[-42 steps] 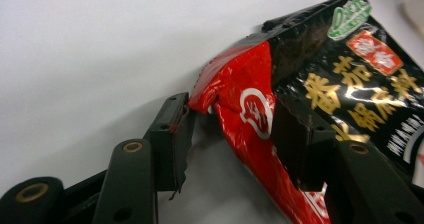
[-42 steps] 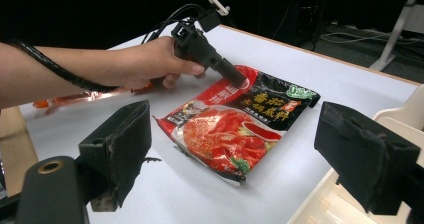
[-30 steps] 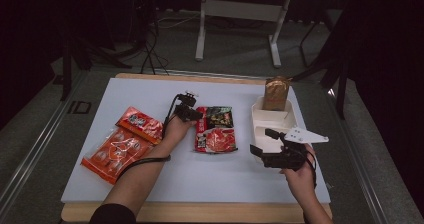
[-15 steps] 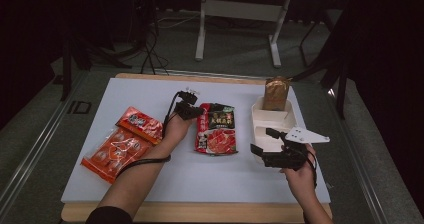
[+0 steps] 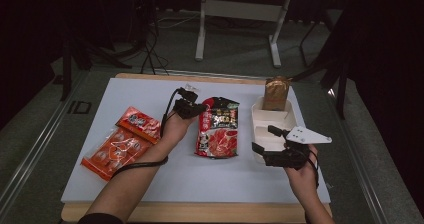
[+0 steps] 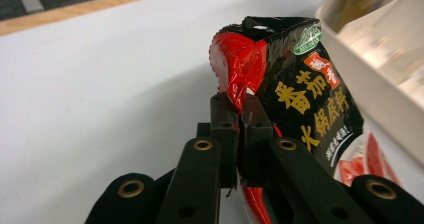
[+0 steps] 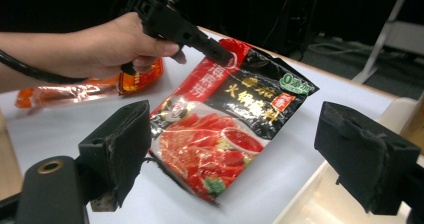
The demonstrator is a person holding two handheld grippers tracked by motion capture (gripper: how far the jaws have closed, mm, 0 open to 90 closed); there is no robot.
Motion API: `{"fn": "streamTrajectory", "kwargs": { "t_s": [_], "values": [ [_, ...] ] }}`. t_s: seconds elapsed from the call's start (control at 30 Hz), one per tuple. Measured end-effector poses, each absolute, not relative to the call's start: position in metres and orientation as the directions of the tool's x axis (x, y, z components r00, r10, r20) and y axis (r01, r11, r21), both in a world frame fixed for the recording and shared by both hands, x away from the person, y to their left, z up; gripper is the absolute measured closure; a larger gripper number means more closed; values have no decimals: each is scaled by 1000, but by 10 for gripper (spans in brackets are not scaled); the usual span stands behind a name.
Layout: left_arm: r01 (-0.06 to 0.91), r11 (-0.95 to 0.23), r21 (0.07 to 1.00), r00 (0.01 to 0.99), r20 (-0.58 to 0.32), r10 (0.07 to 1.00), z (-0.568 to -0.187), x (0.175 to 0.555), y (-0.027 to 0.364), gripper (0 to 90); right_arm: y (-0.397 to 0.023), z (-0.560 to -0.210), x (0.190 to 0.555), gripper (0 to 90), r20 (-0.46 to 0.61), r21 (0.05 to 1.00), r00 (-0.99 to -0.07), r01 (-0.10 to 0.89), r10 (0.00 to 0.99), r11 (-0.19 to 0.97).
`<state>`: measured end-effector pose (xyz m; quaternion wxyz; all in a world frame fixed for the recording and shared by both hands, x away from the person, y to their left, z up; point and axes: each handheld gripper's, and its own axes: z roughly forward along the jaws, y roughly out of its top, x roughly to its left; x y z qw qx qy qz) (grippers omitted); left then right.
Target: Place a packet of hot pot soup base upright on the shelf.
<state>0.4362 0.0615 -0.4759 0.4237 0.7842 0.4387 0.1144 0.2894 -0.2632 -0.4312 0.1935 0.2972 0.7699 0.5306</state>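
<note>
The left gripper (image 6: 239, 115) had just closed its jaws, pinching the top corner of the hot pot soup base pouch (image 5: 218, 127), which lay on the white table (image 5: 150, 91) beside the white tray (image 5: 274, 121), its gripped end lifted. The pouch looked soft, glossy and probably slippery and fairly heavy; the crimped seam seemed the safest hold. The right gripper (image 7: 235, 149) hovered, jaws wide and empty.
</note>
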Motion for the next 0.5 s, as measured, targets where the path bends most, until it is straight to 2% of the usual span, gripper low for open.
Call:
{"fn": "streamTrajectory", "kwargs": {
  "t_s": [0.13, 0.5],
  "values": [
    [565, -256, 784, 608, -185, 772, -467, 427, 61, 876, -263, -427, 287, 143, 4, 939, -745, 233, 667, 254],
    [504, -256, 825, 630, -148, 763, -456, 404, 59, 875, -263, -426, 287, 114, 56, 926, -726, 295, 685, 236]
  ]
}}
